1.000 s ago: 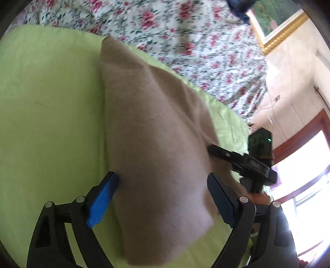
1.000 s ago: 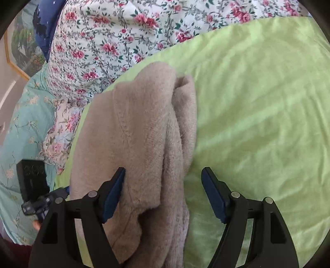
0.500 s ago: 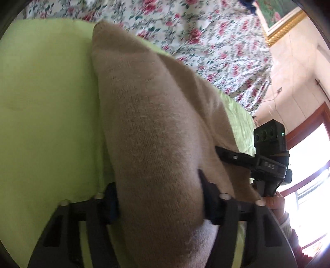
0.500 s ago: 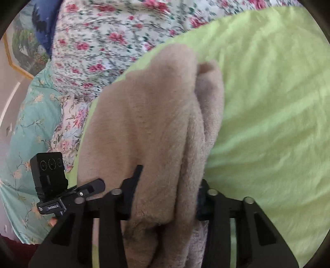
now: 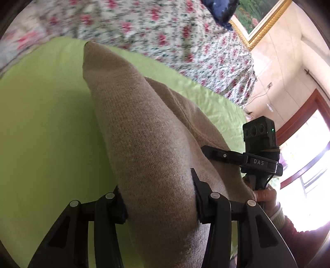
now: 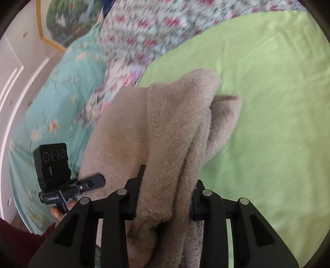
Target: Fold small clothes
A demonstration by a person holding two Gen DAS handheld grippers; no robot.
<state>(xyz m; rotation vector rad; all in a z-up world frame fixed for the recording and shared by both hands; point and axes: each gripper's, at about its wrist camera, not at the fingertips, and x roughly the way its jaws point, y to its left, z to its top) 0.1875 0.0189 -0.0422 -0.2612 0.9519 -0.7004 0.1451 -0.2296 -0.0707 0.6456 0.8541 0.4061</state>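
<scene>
A beige knit garment (image 5: 140, 115) lies bunched in a long ridge on the lime green sheet (image 5: 45, 115). My left gripper (image 5: 156, 185) has a thick fold of it between its jaws, which are closing and press into the cloth. In the right wrist view the same garment (image 6: 175, 115) hangs in folds from my right gripper (image 6: 170, 177), whose closing jaws pinch a bundle of it above the green sheet (image 6: 268, 103). The blue pads are buried in the knit. Each view shows the other gripper's camera box (image 5: 258, 134) (image 6: 52, 162) at the garment's far edge, held by a hand (image 5: 266, 193).
A floral quilt (image 5: 165, 31) borders the green sheet at the back. Teal flowered bedding (image 6: 61, 92) lies to the left in the right wrist view. A gold-framed picture (image 5: 257, 18) leans on the wall, and a bright window (image 5: 309, 154) stands at the right.
Both grippers went from open around the garment to clamped on it. The cloth has bunched up into a raised ridge, and both views have swung sideways across the bed.
</scene>
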